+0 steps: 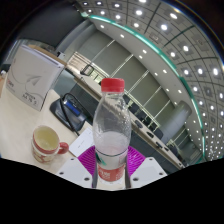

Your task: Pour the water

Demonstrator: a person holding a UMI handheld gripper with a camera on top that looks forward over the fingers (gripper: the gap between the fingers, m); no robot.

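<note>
A clear plastic bottle [112, 130] with a red cap [114, 85] is seen upright at the centre, its lower part set between the two fingers of the gripper [111, 168]. The purple pads [88, 160] appear to press against its base at both sides, so the bottle is judged to be clamped rather than merely standing between them; the fingers are narrowed to the bottle's width. The cap is on. A red label band is visible near the bottle's foot, and some water can be made out in the lower part, though the level cannot be read with certainty.

At about nine o'clock from the bottle, near it but apart, a cup [45, 143] with a pale inside and a reddish handle rests on the light table [20, 125]. Farther off, at about ten o'clock, a white box [30, 78] is seen, and at eleven o'clock a dark bag [72, 110] lies on the table.

The step in hand is judged to be the carrying of the gripped bottle towards the cup. For the next move, the bottle would have to be brought over the cup's mouth and tilted towards nine o'clock; the cap, which looks closed, would have to be off for water to flow.
</note>
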